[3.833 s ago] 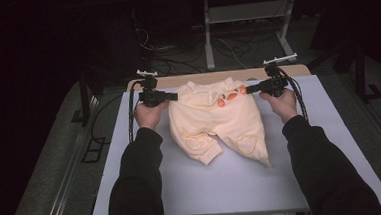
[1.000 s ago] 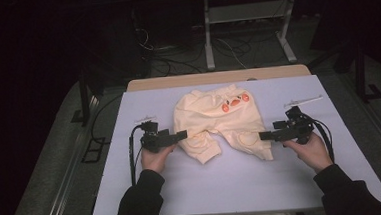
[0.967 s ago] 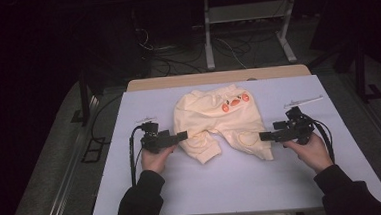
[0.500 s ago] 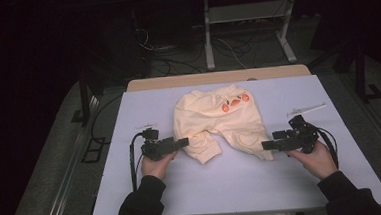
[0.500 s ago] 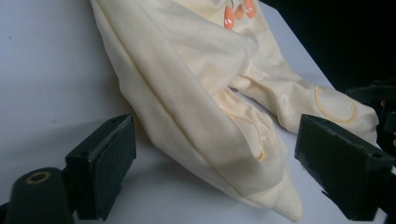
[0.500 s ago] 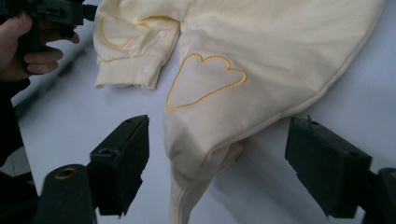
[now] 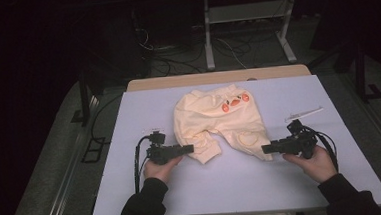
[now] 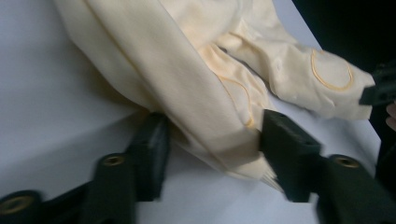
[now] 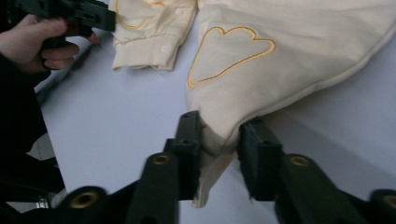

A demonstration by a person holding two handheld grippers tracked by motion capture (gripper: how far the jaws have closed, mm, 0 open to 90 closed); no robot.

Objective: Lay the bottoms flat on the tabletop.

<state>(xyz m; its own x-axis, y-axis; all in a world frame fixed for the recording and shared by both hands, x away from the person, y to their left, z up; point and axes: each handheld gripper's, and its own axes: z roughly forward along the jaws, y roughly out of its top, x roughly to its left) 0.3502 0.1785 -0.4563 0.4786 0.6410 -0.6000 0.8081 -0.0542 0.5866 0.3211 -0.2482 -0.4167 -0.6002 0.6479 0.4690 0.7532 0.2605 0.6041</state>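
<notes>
On the bench [image 7: 133,191], the right gripper [image 9: 218,133] pinches one leg cuff of the cream trousers [image 7: 219,118], while the left gripper [image 8: 212,144] spreads its fingers around the other.

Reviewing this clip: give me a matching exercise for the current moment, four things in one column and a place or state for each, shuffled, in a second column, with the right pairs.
Things:
1. left gripper
2. right gripper
3. orange duck print
4. white strip

Places or states:
A. lies on the table, apart from the cream pants
B. jaws wide, around a folded leg cuff
C. on the pants' far end
D. jaws pinching the other leg cuff's tip

Pairs: 1-B, 2-D, 3-C, 4-A
</notes>
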